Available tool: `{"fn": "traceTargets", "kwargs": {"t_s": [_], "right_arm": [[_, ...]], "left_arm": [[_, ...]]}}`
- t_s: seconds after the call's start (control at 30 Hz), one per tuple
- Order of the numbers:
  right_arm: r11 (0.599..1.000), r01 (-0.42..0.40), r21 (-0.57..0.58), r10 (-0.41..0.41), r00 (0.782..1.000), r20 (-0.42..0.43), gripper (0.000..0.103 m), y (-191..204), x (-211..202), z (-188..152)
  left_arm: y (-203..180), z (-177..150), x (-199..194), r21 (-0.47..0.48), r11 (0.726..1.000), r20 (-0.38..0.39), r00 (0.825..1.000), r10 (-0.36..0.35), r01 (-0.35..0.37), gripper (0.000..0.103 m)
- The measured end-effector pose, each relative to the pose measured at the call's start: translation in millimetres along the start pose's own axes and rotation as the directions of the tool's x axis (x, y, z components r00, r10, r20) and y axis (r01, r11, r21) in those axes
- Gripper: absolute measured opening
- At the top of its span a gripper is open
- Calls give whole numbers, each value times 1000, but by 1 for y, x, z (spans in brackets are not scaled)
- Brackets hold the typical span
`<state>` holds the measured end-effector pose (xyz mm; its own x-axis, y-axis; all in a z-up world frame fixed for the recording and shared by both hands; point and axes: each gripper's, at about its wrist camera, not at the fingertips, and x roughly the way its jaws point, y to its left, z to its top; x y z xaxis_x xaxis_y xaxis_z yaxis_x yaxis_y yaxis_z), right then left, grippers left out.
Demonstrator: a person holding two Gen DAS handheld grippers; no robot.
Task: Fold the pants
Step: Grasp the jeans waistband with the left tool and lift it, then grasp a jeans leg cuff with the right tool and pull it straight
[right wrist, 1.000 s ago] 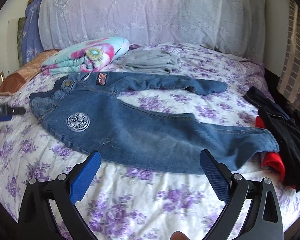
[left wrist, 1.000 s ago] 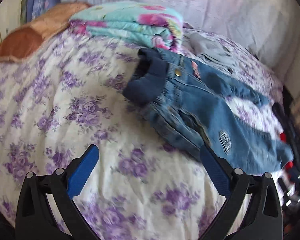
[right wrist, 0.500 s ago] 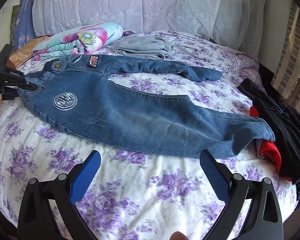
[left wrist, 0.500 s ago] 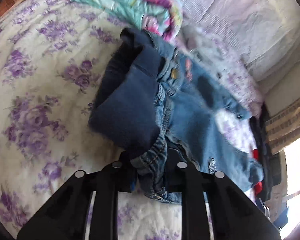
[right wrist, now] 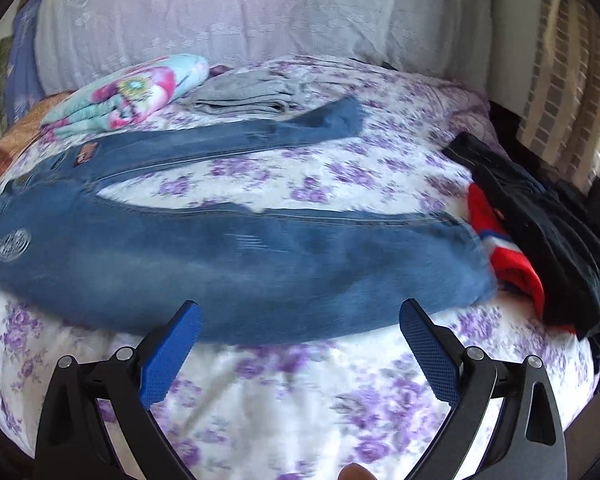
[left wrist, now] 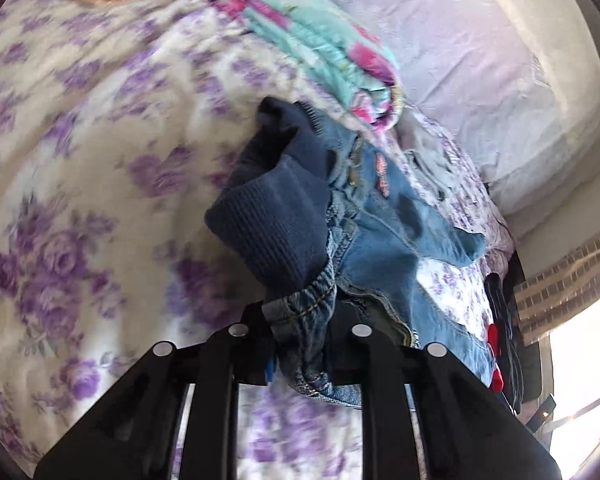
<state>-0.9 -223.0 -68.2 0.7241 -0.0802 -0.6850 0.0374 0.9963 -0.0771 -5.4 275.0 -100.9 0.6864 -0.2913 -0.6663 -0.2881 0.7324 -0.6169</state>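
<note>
the left gripper (left wrist: 300,344) is closed tight on the pants (left wrist: 380,232). it pinches the bunched top edge of the pants, right by the dark blue stretchy band (left wrist: 276,224). the band sticks up toward 12 o'clock from the fingers. the rest of the pants runs off toward 3 o'clock across the bed (left wrist: 80,160).

the right gripper (right wrist: 300,344) is wide open. its two blue pads (right wrist: 172,354) hold nothing. it hangs near the lower edge of the close pant leg, and you cannot tell if it touches the cloth.

from the right wrist view, the pants (right wrist: 240,264) lie flat on the bed (right wrist: 300,400) with purple flowers. the top of the pants is at 9 o'clock. the two legs spread apart and reach toward 3 o'clock. a round white patch (right wrist: 13,243) sits on the close leg near 9 o'clock. the far leg ends near 12 o'clock.

a folded flowery blanket (right wrist: 128,92) sits at about 10 o'clock, just past the pants. a folded gray cloth (right wrist: 244,94) lies beside it, near the far leg. a red and black pile of clothes (right wrist: 540,248) sits at 3 o'clock, just by the end of the close leg. a big white pillow (right wrist: 260,12) is at the back, at 12 o'clock.
</note>
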Motion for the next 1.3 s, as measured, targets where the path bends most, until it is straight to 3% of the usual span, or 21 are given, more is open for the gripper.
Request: {"fn": "traceTargets", "kwargs": {"t_s": [0.07, 0.1, 0.13, 0.17, 0.2, 0.27, 0.3, 0.33, 0.43, 0.53, 0.63, 0.7, 0.8, 0.93, 1.07, 1.1, 1.2, 1.23, 1.3], "right_arm": [[994, 17, 108, -14, 1000, -27, 100, -29, 5, -1], [987, 15, 162, -9, 999, -35, 100, -43, 7, -3], [970, 4, 243, 7, 999, -46, 100, -62, 11, -4], [957, -2, 290, 17, 998, -52, 100, -73, 14, -7], [942, -1, 335, 22, 998, -59, 100, -83, 17, -7], [943, 6, 332, 12, 999, -53, 100, -85, 19, 1], [953, 7, 303, 6, 999, -40, 100, -80, 18, 11], [968, -4, 250, 6, 1000, -5, 100, -71, 17, 26], [985, -97, 146, 87, 993, 77, 100, -54, 22, 68], [970, -208, 129, 201, 977, 67, 100, -47, 48, 117], [915, -355, 192, 357, 934, 27, 100, -50, 93, 160], [881, -397, 257, 412, 911, -3, 100, -52, 118, 173], [824, -415, 385, 461, 887, -30, 98, -57, 168, 182], [793, -381, 475, 455, 889, -46, 82, -58, 230, 185], [764, -400, 507, 482, 875, -37, 81, -51, 273, 194], [766, -394, 508, 477, 878, -36, 77, -48, 280, 196], [791, -370, 488, 446, 894, -46, 25, -41, 294, 202], [803, -364, 471, 431, 901, -39, 17, -39, 289, 206], [836, -356, 418, 397, 918, -13, 14, -38, 269, 212]], "left_arm": [[2, -3, -2, 8, 998, 9, 998, 59, -59, 35], [1, -4, -12, 25, 993, 59, 992, 115, -116, 37], [-1, -4, -21, 43, 985, 106, 981, 160, -166, 42], [-4, -4, -32, 63, 978, 148, 971, 189, -200, 55], [-8, -3, -47, 71, 966, 216, 949, 229, -249, 64], [-18, -3, -71, 84, 945, 320, 907, 274, -316, 78], [-29, -1, -82, 104, 940, 362, 893, 269, -325, 84], [-37, 1, -87, 127, 939, 383, 889, 252, -320, 86], [-77, 8, -82, 244, 926, 395, 902, 175, -287, 94], [-117, 8, -55, 358, 908, 343, 935, 90, -219, 97], [-152, 3, -12, 454, 884, 231, 973, 3, -110, 97], [-168, -5, 16, 500, 865, 159, 987, -38, -48, 97], [-180, -17, 57, 536, 844, 99, 993, -60, -3, 97], [-181, -30, 87, 568, 823, 55, 996, -66, 23, 97], [-168, -26, 101, 543, 838, 8, 998, -60, 46, 97], [-164, -23, 102, 524, 850, -3, 998, -69, 61, 97], [-153, -16, 100, 465, 881, -18, 995, -97, 94, 97], [-151, -14, 100, 453, 887, -16, 995, -98, 94, 97], [-146, -13, 99, 432, 898, -7, 995, -95, 89, 97]]}}
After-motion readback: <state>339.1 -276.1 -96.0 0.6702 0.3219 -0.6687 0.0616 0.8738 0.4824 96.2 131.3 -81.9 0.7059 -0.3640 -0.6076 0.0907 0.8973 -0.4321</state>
